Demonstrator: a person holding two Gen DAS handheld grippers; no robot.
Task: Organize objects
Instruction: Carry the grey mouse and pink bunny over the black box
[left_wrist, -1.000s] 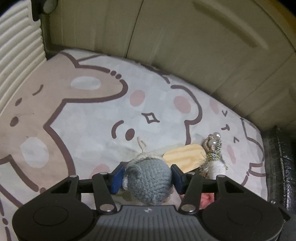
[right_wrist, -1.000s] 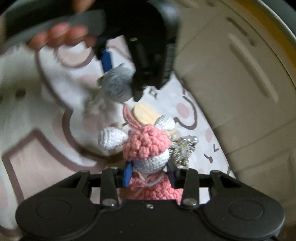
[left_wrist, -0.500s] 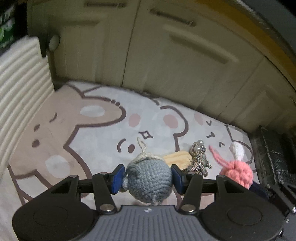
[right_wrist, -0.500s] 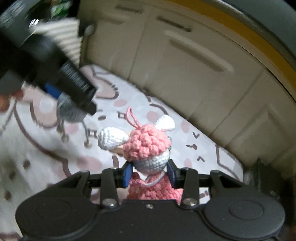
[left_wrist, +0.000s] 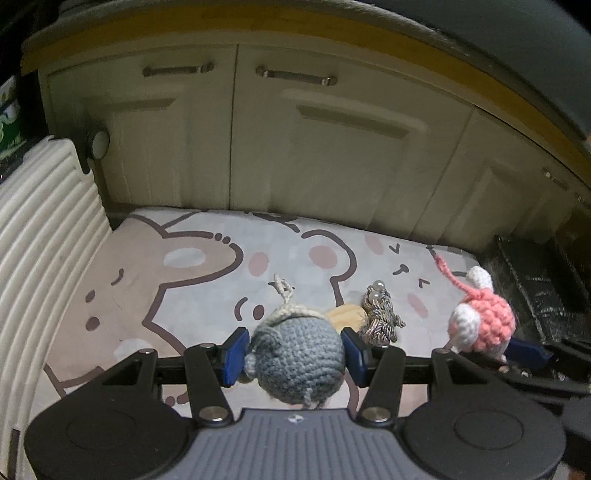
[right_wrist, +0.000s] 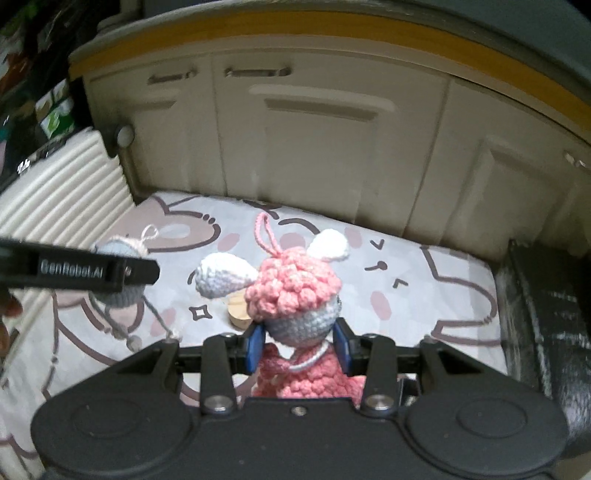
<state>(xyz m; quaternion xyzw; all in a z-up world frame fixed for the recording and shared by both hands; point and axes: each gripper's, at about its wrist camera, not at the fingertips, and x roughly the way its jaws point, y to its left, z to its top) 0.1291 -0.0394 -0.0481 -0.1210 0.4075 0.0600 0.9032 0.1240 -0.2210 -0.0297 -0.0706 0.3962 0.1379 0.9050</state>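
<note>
In the left wrist view, the left gripper (left_wrist: 293, 350) had its jaws closed on a grey crochet toy (left_wrist: 297, 356), held clear above the cartoon-print mat (left_wrist: 177, 295). The toy looked light and soft; its yarn bulged slightly between the blue pads, so a squeeze across the round body seemed the sound hold, since the thin hanging loop would likely slip. A wooden piece (left_wrist: 345, 315) and a silvery beaded charm (left_wrist: 380, 317) lay on the mat, touching each other.

In the right wrist view, the right gripper (right_wrist: 299, 345) gripped a pink crochet doll (right_wrist: 295, 291) at the narrow pale band below its bobbled head, also off the mat. That neck seemed a fair place to hold: soft, squashy, unlikely to break, though the floppy body might swing.
</note>
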